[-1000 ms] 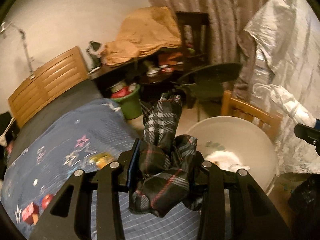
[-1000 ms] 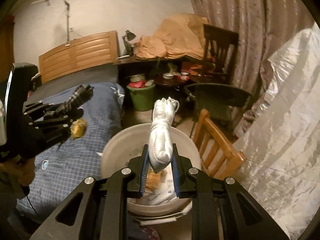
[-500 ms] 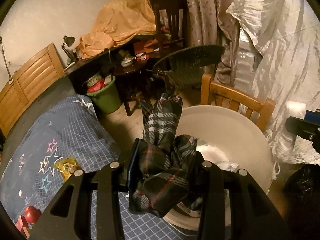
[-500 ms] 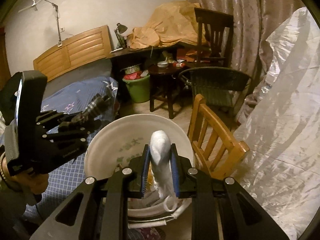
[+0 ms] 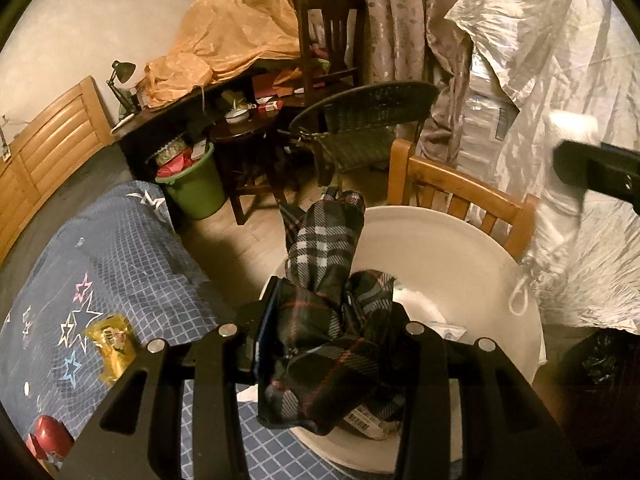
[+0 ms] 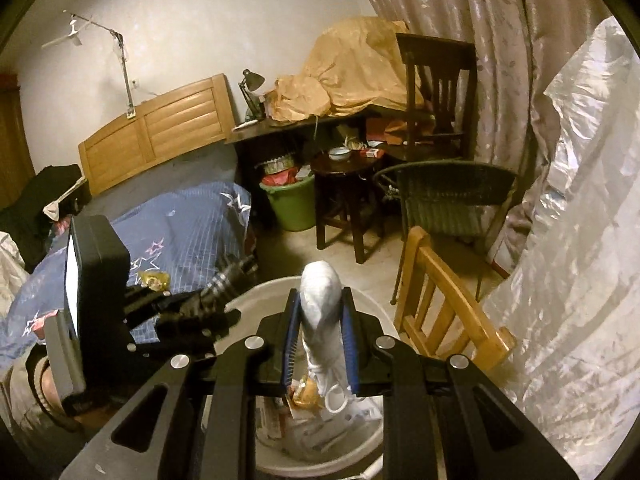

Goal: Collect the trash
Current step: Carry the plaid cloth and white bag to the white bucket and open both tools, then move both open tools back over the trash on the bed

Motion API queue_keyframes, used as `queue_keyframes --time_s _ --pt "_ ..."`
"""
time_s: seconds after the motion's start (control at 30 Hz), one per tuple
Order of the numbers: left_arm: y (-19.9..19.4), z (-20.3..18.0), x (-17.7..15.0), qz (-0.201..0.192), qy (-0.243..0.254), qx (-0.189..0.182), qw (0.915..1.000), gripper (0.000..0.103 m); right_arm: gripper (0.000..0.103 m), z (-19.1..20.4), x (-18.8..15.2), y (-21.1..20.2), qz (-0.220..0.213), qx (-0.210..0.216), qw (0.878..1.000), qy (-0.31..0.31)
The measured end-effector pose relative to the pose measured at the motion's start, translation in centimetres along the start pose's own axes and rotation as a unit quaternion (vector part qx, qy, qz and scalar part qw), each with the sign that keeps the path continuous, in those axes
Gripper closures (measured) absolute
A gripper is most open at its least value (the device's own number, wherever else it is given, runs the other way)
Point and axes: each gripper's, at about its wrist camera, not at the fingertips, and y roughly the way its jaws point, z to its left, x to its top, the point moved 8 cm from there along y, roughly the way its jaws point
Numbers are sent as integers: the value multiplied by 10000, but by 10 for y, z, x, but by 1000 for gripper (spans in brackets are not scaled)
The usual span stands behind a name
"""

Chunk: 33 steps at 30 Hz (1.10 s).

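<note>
Your left gripper [image 5: 340,332] is clamped on the plaid cloth [image 5: 320,308], though its jaws are easing apart with the cloth between them. A second ago that bundle hung over the bedspread's edge; now it sits at lower centre of the left view, above the white basin [image 5: 460,248], so a drop should land inside.

Your right gripper [image 6: 319,336] grips the white bundle [image 6: 320,300], jaws close together on it. It was short of the rim a second ago and is now over the basin's mouth, bottom centre of the right view, above paper scraps.

One yellow wrapper [image 5: 112,344] lies on the blue bedspread [image 5: 132,264], lower left, yet to be collected.
</note>
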Motion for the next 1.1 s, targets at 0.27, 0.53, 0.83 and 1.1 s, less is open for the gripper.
queue_keyframes --time_s 0.27,0.53,0.83,1.1 --pt "1 -6 2 -59 15 -145 9999 21 56 -10 -3 5 17 -25 9998 177" --pt "1 -6 0 -55 18 -87 9999 21 56 -13 -10 4 31 -64 9998 172" --pt "-12 17 -13 -179 -208 303 9992 21 56 -2 -14 -6 -179 -202 9996 59" --pt "-61 95 -62 -600 -1075 1599 9794 15 40 58 -34 -48 -1609 -663 9832 -545"
